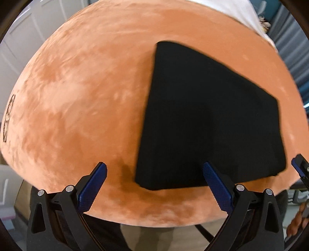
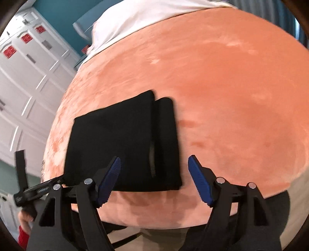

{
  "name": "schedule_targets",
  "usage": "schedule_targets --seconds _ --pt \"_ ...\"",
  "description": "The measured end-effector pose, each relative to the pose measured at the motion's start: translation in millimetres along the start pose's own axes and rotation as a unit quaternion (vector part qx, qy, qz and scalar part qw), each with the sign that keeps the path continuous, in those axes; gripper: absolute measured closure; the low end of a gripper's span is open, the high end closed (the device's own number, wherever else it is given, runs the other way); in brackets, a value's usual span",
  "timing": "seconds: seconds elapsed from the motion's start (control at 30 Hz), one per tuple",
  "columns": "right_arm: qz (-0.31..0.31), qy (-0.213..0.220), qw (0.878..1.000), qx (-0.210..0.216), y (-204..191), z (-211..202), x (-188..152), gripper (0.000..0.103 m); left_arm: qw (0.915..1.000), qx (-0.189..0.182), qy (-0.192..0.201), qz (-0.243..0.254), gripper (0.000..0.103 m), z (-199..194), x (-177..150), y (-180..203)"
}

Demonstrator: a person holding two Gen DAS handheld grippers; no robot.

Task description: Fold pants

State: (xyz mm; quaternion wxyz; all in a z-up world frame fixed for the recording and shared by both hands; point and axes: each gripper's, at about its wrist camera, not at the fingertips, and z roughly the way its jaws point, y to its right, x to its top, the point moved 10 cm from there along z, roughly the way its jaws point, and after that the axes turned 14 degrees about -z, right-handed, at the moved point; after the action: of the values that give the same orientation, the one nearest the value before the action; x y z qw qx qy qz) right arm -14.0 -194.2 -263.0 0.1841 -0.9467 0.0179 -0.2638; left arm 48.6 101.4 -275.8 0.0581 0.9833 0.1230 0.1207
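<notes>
Left wrist view: the left gripper hangs above the near edge of a surface draped in an orange plush cover, its two blue-padded fingers spread wide and gripping nothing. Black pants, folded into a compact rectangle, lie flat on the cover, right of centre in this view; the right-hand finger overlaps the bundle's near edge in the picture, though whether it touches the cloth cannot be told. At the far right edge, part of the right gripper shows beside the pants. A white sheet covers the far end of the surface, and white panelled cabinet doors stand beyond on the left. Right wrist view: the right gripper is likewise released, its blue pads well apart and empty, poised over the near right corner of the folded pants. Here the fold shows as an upper layer lying over a slightly wider lower layer that sticks out along the right side. The left finger overlaps the bundle's near edge in the picture; the right finger sits just beside it over bare orange cover. Part of the left gripper shows at the lower left, near the pants' corner. White cabinets with red labels and a teal wall fill the background.
</notes>
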Motion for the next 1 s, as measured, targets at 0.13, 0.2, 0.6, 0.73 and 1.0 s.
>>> schedule_targets --seconds 0.13,0.2,0.6,0.73,1.0 --pt "-0.021 -0.063 0.997 0.027 -21 42 -20 0.08 0.9998 0.007 -0.018 -0.01 0.005 12 -6 -9" --pt "-0.024 -0.063 0.998 0.01 -22 42 -27 0.087 0.9999 -0.003 -0.012 -0.008 0.005 7 -4 -9" --pt "0.019 -0.041 0.999 -0.021 21 25 -10 0.007 0.9891 -0.096 -0.086 -0.071 0.005 37 17 7" --pt "0.09 -0.081 0.991 0.063 17 62 -29 0.007 0.9909 -0.103 -0.062 -0.061 0.005 36 15 13" --pt "0.107 -0.055 0.989 0.09 3 62 -28 0.06 0.9748 -0.188 -0.086 -0.082 0.055 25 9 21"
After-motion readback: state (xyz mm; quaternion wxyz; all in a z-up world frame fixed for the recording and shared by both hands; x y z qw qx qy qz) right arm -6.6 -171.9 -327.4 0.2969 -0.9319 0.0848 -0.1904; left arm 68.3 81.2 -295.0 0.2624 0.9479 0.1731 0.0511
